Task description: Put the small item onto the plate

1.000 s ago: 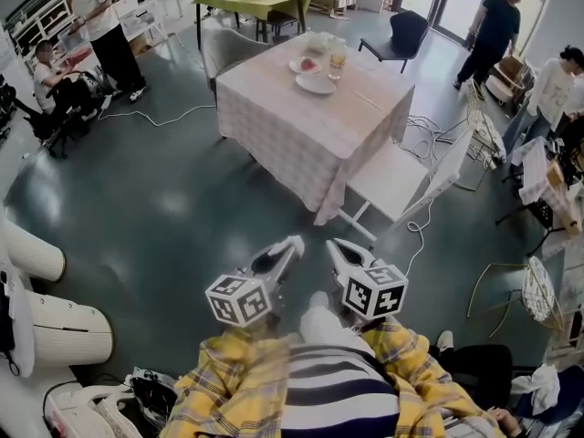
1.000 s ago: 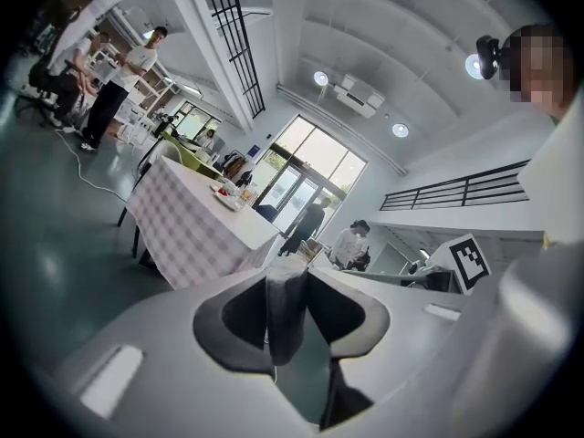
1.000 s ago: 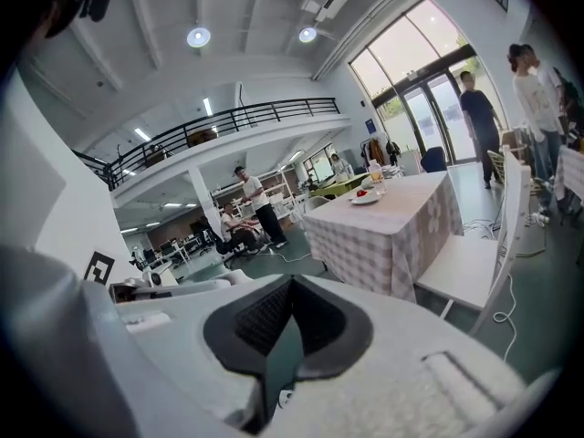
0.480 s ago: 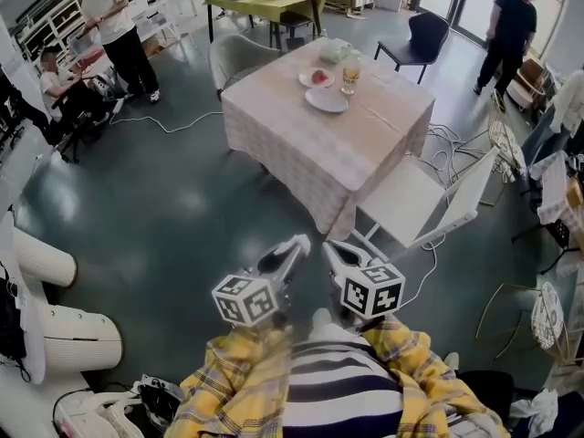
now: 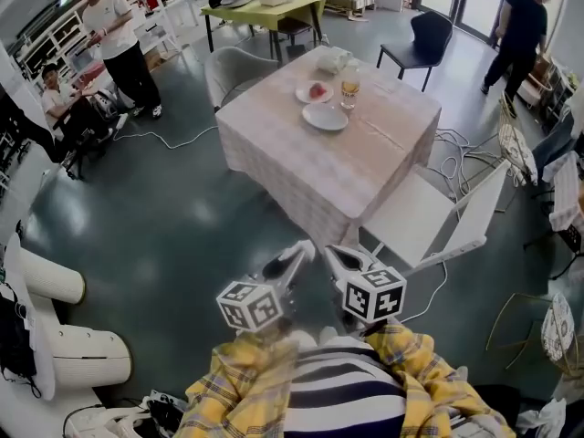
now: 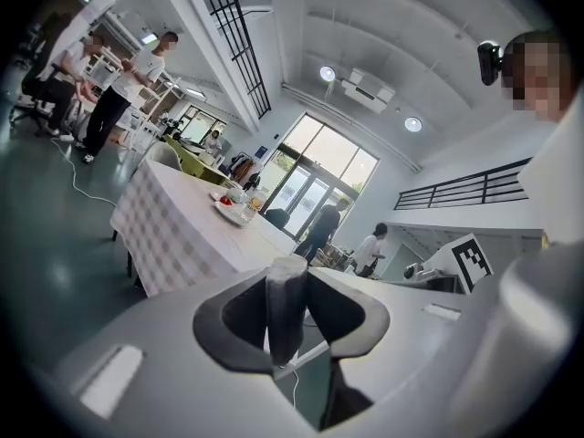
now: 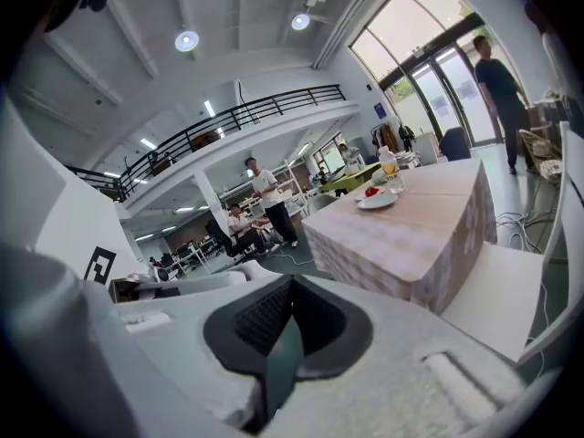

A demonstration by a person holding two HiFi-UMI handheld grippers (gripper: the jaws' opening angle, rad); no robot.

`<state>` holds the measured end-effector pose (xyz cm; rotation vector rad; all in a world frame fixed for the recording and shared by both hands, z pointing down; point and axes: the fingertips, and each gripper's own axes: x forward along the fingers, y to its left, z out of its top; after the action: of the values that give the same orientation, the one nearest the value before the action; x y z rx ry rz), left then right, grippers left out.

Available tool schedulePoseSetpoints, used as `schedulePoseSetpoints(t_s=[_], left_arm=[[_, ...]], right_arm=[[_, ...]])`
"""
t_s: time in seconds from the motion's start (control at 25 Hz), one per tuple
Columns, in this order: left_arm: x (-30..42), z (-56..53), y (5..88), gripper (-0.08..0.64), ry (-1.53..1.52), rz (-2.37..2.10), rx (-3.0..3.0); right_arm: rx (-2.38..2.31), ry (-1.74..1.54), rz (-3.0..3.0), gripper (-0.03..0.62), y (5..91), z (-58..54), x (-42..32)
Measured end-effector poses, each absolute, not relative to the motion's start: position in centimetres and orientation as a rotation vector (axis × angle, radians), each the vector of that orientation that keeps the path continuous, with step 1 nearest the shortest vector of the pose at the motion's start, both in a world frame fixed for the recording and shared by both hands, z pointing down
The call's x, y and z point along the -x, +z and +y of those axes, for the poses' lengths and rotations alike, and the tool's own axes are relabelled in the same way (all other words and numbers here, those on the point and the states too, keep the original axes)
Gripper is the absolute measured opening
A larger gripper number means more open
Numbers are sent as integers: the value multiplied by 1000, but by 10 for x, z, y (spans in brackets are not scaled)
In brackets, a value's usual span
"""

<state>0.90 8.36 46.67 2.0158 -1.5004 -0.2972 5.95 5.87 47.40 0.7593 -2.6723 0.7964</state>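
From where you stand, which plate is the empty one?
Find the cloth-covered table in the middle of the room. Two white plates sit beside a glass of yellow drink. The empty plate is the one nearer us; the other plate holds something red.

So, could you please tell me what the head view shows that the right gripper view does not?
Only the head view shows the person's plaid sleeves and striped top. Only the right gripper view shows the ceiling lights and the balcony railing. Both show the cloth-covered table, its plates, the glass and the white chair.
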Motion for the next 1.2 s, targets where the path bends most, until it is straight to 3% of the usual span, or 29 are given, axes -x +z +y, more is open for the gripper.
schedulePoseSetpoints(t_s=[1.2], left_arm=[[126, -89, 469, 104, -270, -1236, -2133]], right_arm=[[-1073, 782, -2531, 0, 477, -101, 68]])
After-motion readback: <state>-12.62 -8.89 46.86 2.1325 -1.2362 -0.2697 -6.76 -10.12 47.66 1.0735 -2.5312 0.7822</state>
